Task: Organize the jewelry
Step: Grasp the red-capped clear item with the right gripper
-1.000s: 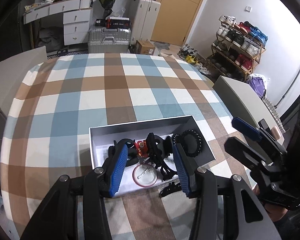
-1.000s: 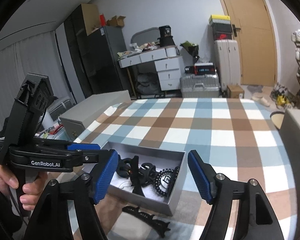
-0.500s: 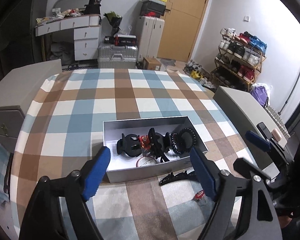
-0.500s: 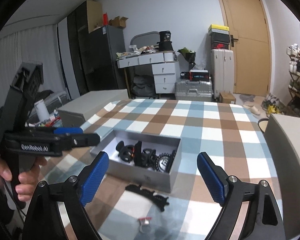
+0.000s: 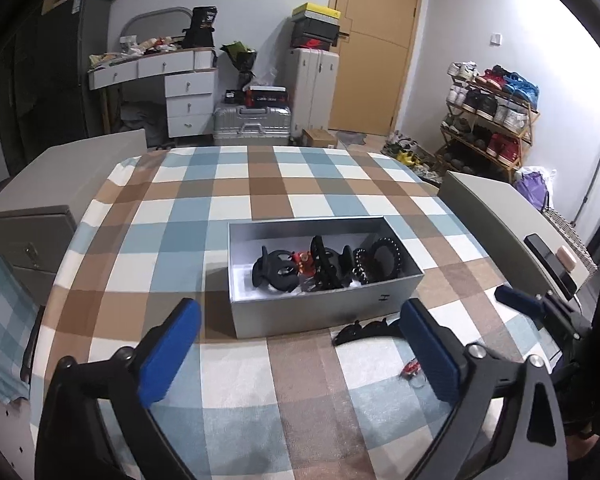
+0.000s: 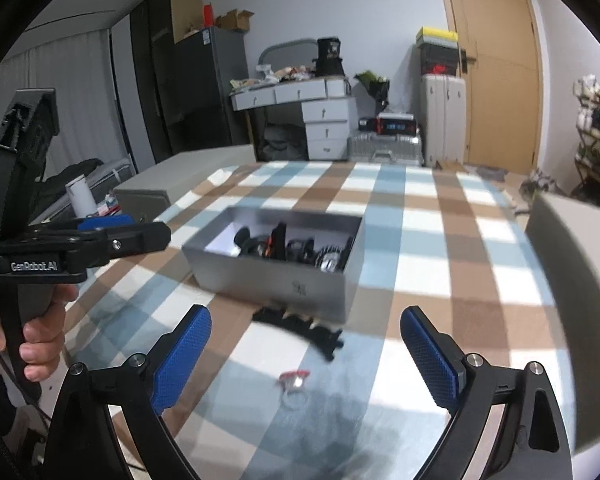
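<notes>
Left wrist view: the left gripper [image 5: 298, 354] hangs over the checked tablecloth [image 5: 260, 192] with its 2 blue pads [image 5: 170, 354] wide apart and opening, nothing between them. Ahead stands the grey box [image 5: 324, 308], open-topped, its long axis running left to right across the view; inside lie black hair claws [image 5: 278, 268], a small red piece [image 5: 305, 259] and a coiled black hair tie [image 5: 386, 256]. 2 items are outside it: a long black clip [image 5: 364, 330] touching or just short of the box's near wall, its long axis roughly parallel to that wall, and a red-topped ring [image 5: 412, 369] on the cloth just beside the right-hand pad. The tip of the right gripper [image 5: 540, 308] shows at the right edge. Right wrist view: the right gripper [image 6: 305, 356] also has its pads spread and opening, empty; the clip [image 6: 300, 330] lies between them and farther off, slanting from upper left to lower right with its teeth toward the box [image 6: 276, 276], and the ring [image 6: 294, 380] lies nearer, its red top toward the box and its band toward the camera. The left gripper [image 6: 112, 236], in the person's hand [image 6: 32, 344], is at the left. Likely risks: the ring is small and low, so closing pads could flick it across the cloth or off the table; a grasp across the clip's ends rather than its narrow width could let it pivot and drop; the 2 grippers, working close together, might collide.
</notes>
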Demonstrator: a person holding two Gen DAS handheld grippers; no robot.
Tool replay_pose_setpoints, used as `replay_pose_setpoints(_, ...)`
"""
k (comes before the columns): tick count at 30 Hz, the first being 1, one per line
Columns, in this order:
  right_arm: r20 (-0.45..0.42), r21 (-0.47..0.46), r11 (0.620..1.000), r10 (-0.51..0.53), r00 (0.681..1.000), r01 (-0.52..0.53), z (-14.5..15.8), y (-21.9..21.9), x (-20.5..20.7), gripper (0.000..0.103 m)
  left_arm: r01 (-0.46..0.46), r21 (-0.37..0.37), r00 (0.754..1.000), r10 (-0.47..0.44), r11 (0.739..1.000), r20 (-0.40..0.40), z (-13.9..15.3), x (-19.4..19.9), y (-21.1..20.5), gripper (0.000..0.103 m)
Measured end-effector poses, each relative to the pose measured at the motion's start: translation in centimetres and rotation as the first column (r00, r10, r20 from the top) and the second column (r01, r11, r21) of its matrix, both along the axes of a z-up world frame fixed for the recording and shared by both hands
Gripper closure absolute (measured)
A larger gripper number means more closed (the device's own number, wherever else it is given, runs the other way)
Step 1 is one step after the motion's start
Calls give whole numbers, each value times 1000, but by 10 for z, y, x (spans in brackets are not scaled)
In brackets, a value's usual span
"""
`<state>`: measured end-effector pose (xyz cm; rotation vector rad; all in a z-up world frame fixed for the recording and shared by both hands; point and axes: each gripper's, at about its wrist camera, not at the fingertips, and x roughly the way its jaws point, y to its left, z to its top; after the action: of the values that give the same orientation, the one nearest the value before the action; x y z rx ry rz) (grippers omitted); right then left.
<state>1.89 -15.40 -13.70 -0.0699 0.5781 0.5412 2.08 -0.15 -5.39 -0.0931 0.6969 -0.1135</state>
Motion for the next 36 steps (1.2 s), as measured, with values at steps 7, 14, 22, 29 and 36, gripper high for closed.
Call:
replay_pose_setpoints(7, -83, -7, 1000, 5, 997, -5, -31, 4, -3, 7, 5, 51, 1000, -4, 999, -15, -22, -10, -7, 3)
replay_pose_setpoints(14, -134, -2, 1000, 0, 991, 0, -48, 5, -2, 9, -23, 31, 998, 25, 999, -66, -39, -18, 6, 3)
replay_pose_setpoints(22, -150, -36, 999, 18, 988, -23, -53, 21, 1, 36, -28, 23, 994, 30, 999, -109, -50, -26, 10, 3)
replay_pose_setpoints(29, -154, -97, 995, -30, 988, 15, -58, 25, 5, 62, -27, 20, 993, 29, 999, -112, -50, -28, 14, 3)
replay_pose_setpoints(36, -176, -105, 994, -40, 984, 22, -62, 21, 8, 86, -25, 15, 992, 27, 1000, -127, -53, -26, 16, 3)
